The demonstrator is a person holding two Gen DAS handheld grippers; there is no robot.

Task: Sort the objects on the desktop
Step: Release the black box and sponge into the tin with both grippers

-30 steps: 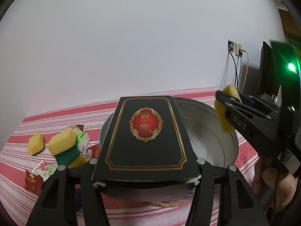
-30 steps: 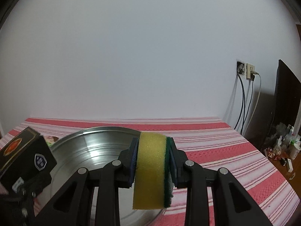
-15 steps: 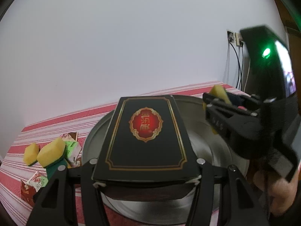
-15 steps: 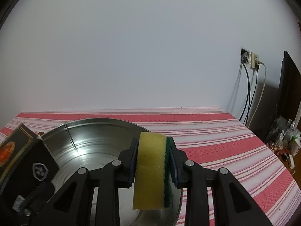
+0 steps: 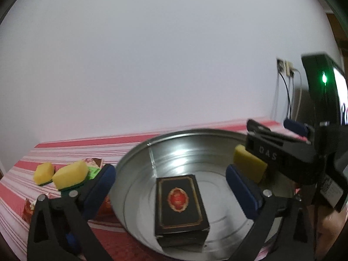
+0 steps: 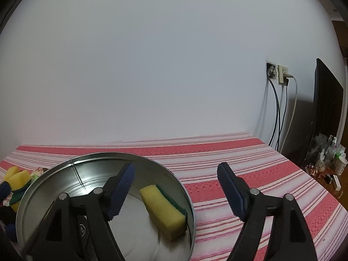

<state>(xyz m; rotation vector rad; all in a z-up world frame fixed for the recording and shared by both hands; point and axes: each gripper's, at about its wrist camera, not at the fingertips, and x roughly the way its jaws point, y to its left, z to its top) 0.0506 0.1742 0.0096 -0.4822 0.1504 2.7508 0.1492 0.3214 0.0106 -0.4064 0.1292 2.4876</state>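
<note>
A: Which step is this?
B: The drop. Both jaws are opening. The left hand-held gripper (image 5: 169, 176) stands wide, nothing between its pads; the black box (image 5: 181, 204) lies just below and ahead of it, flat in the metal basin (image 5: 139, 158). The right hand-held gripper (image 6: 176, 178) is parting too, and the sponge (image 6: 164, 211) sits free beneath it, leaning on the basin's wall.
A: Next?
B: Likely lift clear, then go for the sponges (image 5: 69, 175) left of the left gripper, on the striped surface (image 6: 239, 152).
A: How will they handle?
B: Soft yellow foam with a green scouring layer, so they should squash. The box is rigid, glossy card; the basin is smooth, shiny and round.
</note>
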